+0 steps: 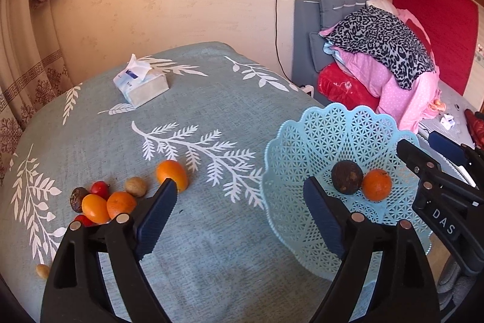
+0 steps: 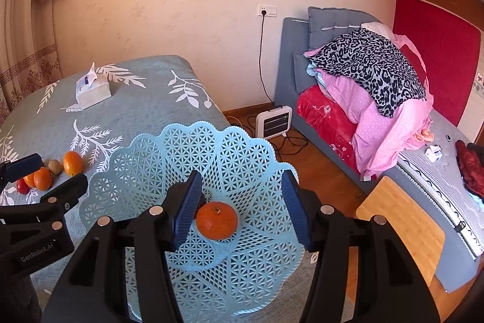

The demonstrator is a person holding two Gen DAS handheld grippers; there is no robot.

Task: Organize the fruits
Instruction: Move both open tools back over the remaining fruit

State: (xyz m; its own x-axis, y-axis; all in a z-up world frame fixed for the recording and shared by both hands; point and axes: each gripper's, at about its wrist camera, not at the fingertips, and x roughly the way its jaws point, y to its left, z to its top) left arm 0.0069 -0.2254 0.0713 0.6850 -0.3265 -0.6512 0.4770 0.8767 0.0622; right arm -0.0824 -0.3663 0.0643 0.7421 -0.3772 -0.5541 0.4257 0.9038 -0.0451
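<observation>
**Fruit sorting: basket partly filled, both grippers empty**

Nearest, the left gripper stands with jaws wide and nothing between them, poised over the tablecloth between the loose fruit and the basket. The right gripper hangs over the basket's bowl, its jaws moderately apart and pressing on nothing; an orange lies just beyond its pads. Two fruits rest in the basket: this orange and a dark round fruit touching it. On the cloth at left a cluster waits: another orange, a brown kiwi-like fruit, two more orange fruits, red ones and a dark one, packed close. The step in hand appears to be the return for the next piece; the left gripper must likely swing to the cluster and close on one fruit without scattering its neighbours. Farther back lie a tissue box, a wall socket, a heater on the wooden floor, and a bed heaped with quilts.
</observation>
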